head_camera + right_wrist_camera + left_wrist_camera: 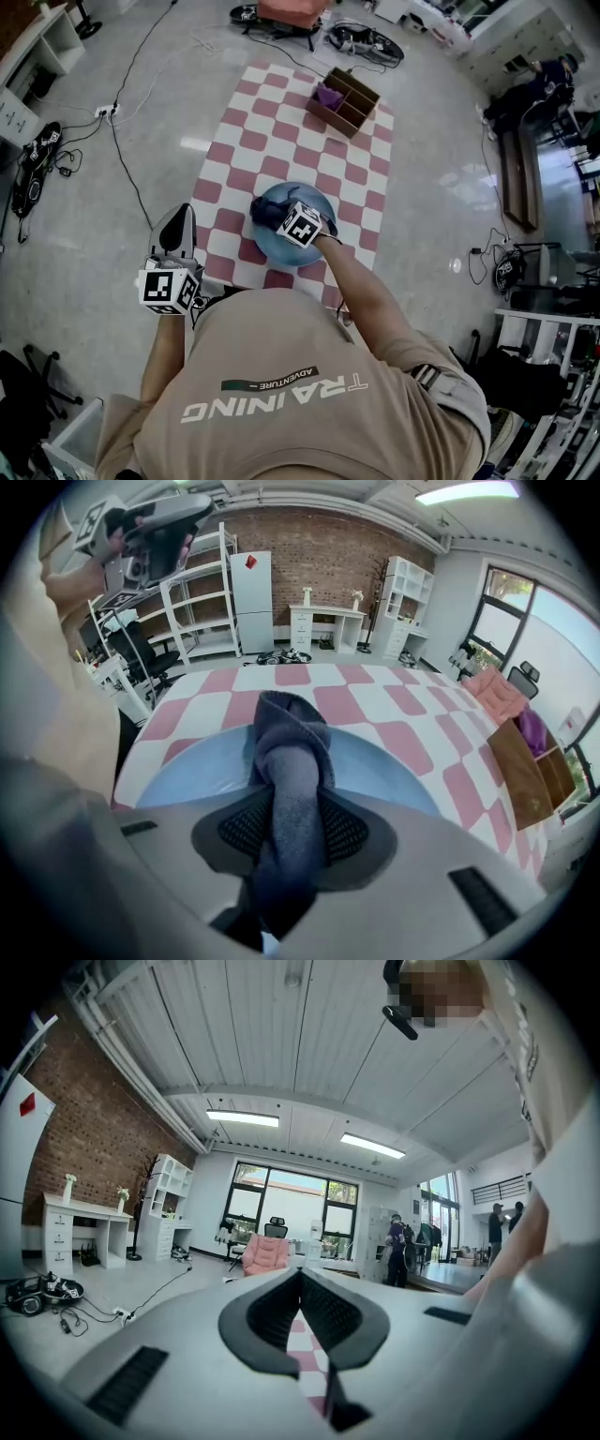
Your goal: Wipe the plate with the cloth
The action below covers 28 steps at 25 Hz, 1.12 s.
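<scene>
A round light-blue plate [286, 251] lies on the red-and-white checked mat [281, 131] on the floor. A dark blue-grey cloth [266, 210] is bunched on the plate's left part. My right gripper [281, 218] points steeply down onto the plate and is shut on the cloth. In the right gripper view the cloth [287, 752] runs between the pads down onto the plate [389, 761]. My left gripper [174, 236] hovers level beside the mat's near left edge, shut and holding nothing; its tips [300, 1274] meet.
A wooden divided box [347, 101] with a purple item stands at the mat's far right corner. Cables and a power strip [108, 111] lie on the floor to the left. A pink chair [291, 11] stands beyond the mat. White shelves stand at the room's edges.
</scene>
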### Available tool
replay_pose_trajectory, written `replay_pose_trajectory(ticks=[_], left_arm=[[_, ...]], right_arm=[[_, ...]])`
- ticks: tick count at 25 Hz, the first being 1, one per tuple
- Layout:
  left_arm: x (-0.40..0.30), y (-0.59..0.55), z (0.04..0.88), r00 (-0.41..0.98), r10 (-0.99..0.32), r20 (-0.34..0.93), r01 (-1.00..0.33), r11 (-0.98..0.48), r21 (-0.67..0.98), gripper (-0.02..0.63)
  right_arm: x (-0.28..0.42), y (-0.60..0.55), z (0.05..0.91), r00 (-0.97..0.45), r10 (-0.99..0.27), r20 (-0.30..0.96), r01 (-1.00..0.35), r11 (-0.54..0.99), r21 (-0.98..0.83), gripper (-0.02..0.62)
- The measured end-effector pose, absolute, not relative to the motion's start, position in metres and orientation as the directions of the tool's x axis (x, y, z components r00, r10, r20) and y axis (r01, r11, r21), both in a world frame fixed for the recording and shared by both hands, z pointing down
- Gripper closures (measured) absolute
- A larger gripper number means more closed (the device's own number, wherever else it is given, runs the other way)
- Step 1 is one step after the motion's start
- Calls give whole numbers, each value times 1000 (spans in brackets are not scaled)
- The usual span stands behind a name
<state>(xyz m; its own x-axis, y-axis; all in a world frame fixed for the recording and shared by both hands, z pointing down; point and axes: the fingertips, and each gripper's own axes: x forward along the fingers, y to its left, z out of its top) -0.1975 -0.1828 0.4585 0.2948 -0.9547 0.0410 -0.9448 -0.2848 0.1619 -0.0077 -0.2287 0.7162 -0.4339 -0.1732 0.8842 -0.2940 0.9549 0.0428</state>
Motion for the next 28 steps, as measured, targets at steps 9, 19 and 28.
replay_pose_trajectory(ticks=[9,19,28], left_arm=[[-196,-171,464,305,-950,72,-944,-291,156,594],[-166,-168,465,402,-912,78,-908,-387,158,594],[-136,-164,480,495,-864,91,-861,-473,187,594]], right_arm=[[36,-277,713,-289,-349,891,-472,862,185,459],[113,-253,714,-132,-405,905,-603,757,251,460],[113,-188,712,-173,-362,916,-663,731,163,460]])
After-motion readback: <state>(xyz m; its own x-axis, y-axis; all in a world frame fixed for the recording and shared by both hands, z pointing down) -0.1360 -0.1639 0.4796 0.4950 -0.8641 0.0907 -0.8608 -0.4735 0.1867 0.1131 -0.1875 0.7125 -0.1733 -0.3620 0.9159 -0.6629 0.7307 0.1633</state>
